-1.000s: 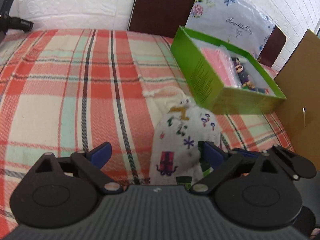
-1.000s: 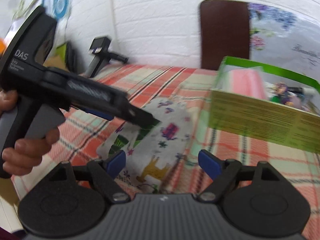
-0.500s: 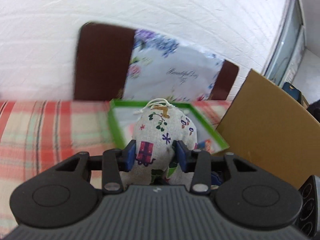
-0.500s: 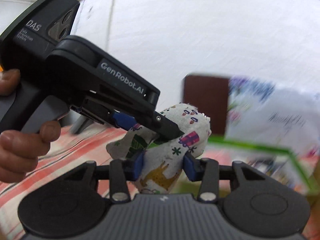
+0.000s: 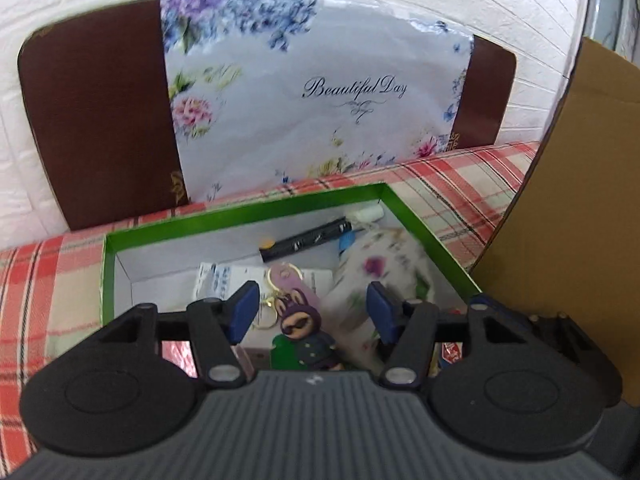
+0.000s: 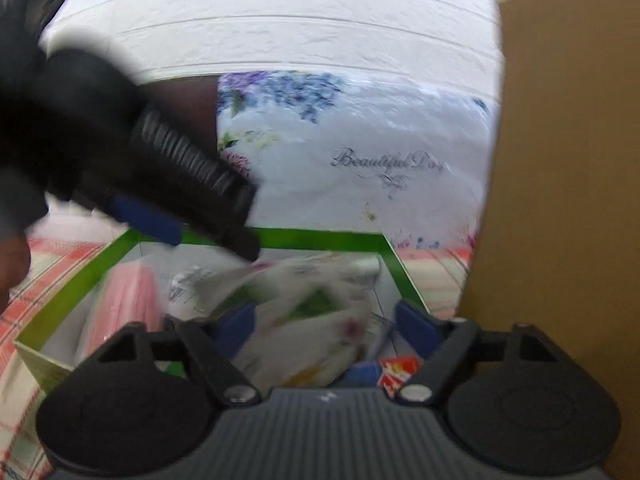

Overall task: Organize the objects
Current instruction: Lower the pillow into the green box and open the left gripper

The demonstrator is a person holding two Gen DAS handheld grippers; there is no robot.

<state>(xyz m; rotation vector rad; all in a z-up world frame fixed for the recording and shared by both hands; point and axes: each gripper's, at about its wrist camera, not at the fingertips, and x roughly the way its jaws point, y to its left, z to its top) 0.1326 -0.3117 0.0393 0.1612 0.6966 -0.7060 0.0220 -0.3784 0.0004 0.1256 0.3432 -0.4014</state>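
Since the printed pouch (image 5: 384, 268) is already inside the green box (image 5: 248, 210), both hand-held grippers (image 5: 310, 312) (image 6: 326, 326) are seen open, nothing gripped; little looks left.

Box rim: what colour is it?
Bright green, with a white interior; the box shows sharpest in the left wrist view.

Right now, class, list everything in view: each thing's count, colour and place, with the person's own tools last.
box: 1, green, on the cloth
pouch: 1, white with prints, blurred, in the box's right side
keychain: 1, purple figure, in the box
pen: 1, black, at the box's far wall
pink pack: 1, in the box's left side
cloth: 1, red plaid, under the box
floral bag: 1, white, behind the box
cardboard: 1, brown, right
left gripper: open, over the box
right gripper: open, over the box
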